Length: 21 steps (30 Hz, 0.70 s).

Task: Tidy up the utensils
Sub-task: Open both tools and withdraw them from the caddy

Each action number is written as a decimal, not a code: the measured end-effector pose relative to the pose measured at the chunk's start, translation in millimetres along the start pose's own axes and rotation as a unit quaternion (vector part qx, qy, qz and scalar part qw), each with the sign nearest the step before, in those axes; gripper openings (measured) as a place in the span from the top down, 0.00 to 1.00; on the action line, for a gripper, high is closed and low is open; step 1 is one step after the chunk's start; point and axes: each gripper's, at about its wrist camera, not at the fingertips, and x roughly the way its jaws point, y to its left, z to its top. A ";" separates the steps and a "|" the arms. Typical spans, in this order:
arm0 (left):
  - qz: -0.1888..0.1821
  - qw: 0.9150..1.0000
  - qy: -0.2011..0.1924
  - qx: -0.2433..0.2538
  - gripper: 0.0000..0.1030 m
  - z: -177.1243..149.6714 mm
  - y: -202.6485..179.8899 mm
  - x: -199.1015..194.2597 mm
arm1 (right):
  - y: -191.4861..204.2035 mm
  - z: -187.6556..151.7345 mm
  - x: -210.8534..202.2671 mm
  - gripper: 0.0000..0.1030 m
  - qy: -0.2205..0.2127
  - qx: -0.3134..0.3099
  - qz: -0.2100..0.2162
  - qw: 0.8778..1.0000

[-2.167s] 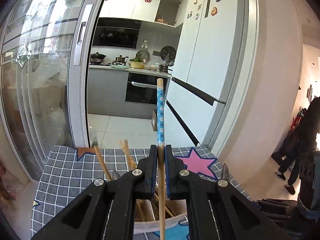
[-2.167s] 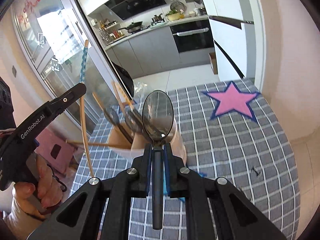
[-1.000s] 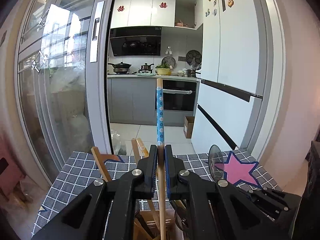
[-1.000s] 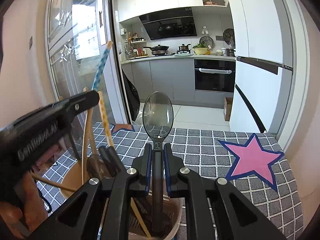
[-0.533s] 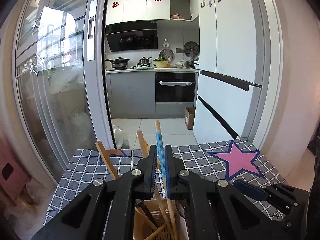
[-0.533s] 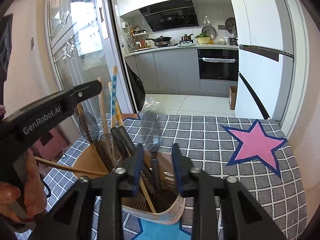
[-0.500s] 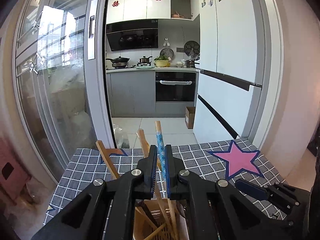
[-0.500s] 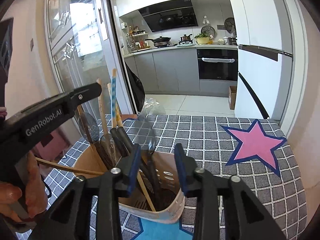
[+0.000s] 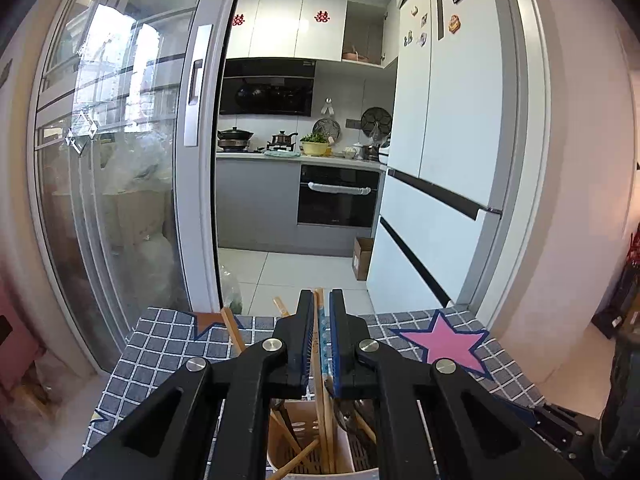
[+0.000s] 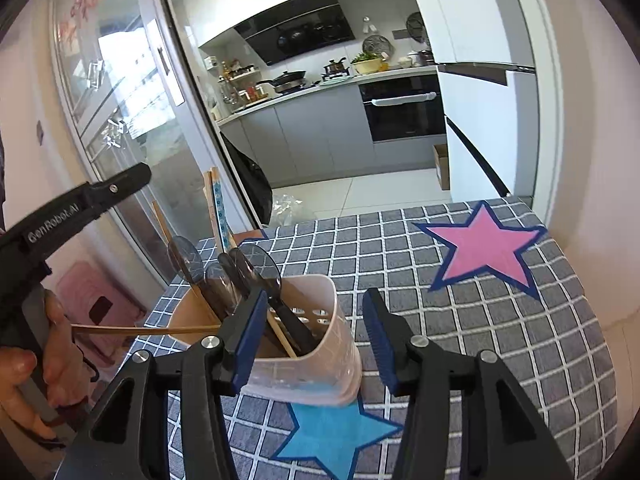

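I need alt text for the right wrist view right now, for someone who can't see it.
The right gripper hangs open above a translucent utensil holder that holds dark spoons and chopsticks, its jaws just opened and empty. The holder stands on a grey checked tablecloth with star patches; the left gripper is at far left.

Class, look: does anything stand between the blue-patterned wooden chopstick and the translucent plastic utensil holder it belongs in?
Nothing visible does. The blue-patterned wooden chopstick already stands in the translucent plastic utensil holder, leaning among the plain wooden chopsticks and the dark spoons.
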 end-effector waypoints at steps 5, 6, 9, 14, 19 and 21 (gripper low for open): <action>-0.024 0.999 -0.045 0.005 0.62 16.7 -5.9 -39.9 | 2.5 -1.4 -19.6 0.37 -0.010 0.009 -0.008 1.000; -0.028 0.998 -0.050 0.006 0.62 18.9 -5.8 -46.9 | 3.8 -1.8 -24.2 0.36 -0.012 0.010 -0.011 1.000; -0.037 0.997 -0.060 0.006 0.62 23.6 -2.8 -68.4 | 7.8 -4.2 -34.6 0.35 -0.017 0.010 -0.018 1.000; -0.034 0.998 -0.059 0.011 0.62 19.3 11.5 -99.7 | 12.1 -12.7 -48.9 0.35 -0.016 0.021 -0.023 0.999; -0.008 0.998 -0.054 0.007 0.00 6.2 34.7 -128.0 | 16.0 -24.2 -61.1 0.34 -0.012 0.032 -0.029 0.999; -0.003 0.999 -0.045 0.023 0.00 -3.6 39.9 -132.8 | 19.1 -29.6 -66.4 0.21 -0.010 0.034 -0.032 0.999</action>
